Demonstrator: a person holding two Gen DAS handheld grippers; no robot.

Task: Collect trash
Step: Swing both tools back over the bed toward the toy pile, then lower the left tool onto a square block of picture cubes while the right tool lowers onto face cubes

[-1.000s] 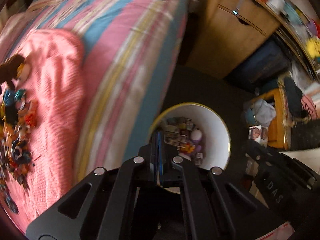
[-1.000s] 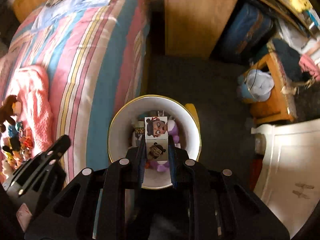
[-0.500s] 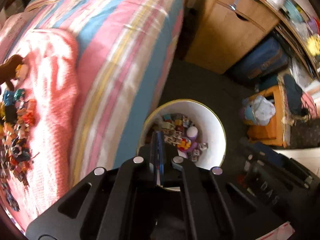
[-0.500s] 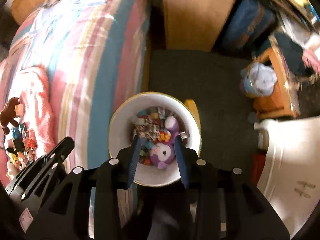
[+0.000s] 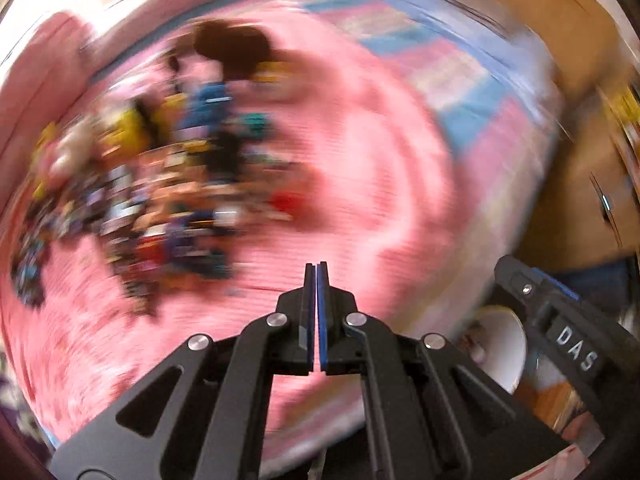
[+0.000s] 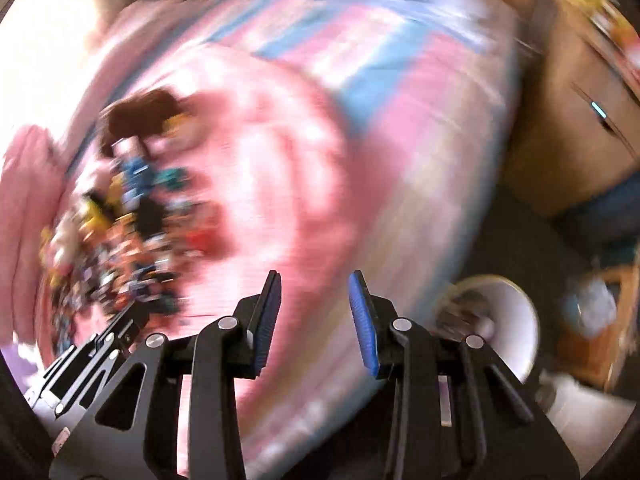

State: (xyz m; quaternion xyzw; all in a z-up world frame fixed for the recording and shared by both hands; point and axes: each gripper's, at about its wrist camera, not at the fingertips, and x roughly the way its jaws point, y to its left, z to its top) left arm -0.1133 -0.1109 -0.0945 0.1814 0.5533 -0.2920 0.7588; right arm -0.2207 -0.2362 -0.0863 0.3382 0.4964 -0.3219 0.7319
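Both grippers have swung away from the white bin [image 6: 516,320] and now face the bed [image 6: 400,160]. A moment ago they hung right over the bin, and the right gripper [image 6: 316,312] held a little picture card above it. Now its two blue pads [image 6: 362,320] are wide apart with nothing between them. So the card was probably dropped in, and this trip to the bin looks done.

The left gripper [image 5: 316,308] has its fingers pressed together, with nothing that I can see between them. It was like that before too.

Everything is smeared because the cameras are moving fast. Even so, the bin shows low and to the right of the bed's edge in both views, down on the dark floor. Small things lie inside it, but they are too fuzzy to name.

The rest of the trash [image 5: 160,208] is a messy pile of small colourful bits. It sits on the pink blanket [image 5: 380,180] on top of the bed, far from the bin side. A brown soft toy [image 5: 232,48] lies at the far end of the pile.

I think the next job is to reach for that pile and pick up one more piece. The right gripper is ready for that. The left one would have to open first.
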